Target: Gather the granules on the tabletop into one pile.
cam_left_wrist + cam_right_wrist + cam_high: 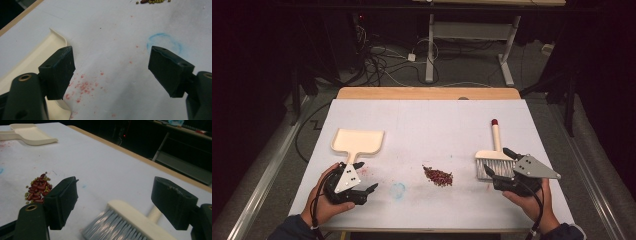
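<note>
Black jaws of the right gripper [113, 203] are spread apart, with nothing clamped; the brush [130, 222] lies just ahead between them, its handle [496, 136] pointing away across the table.

dim room, dark surroundings; overhead light falls evenly on the white tabletop [427, 125], shadows soft. the brush [125, 222] bristles blur in the right gripper view; all 3 pictures look slightly grainy.
</note>
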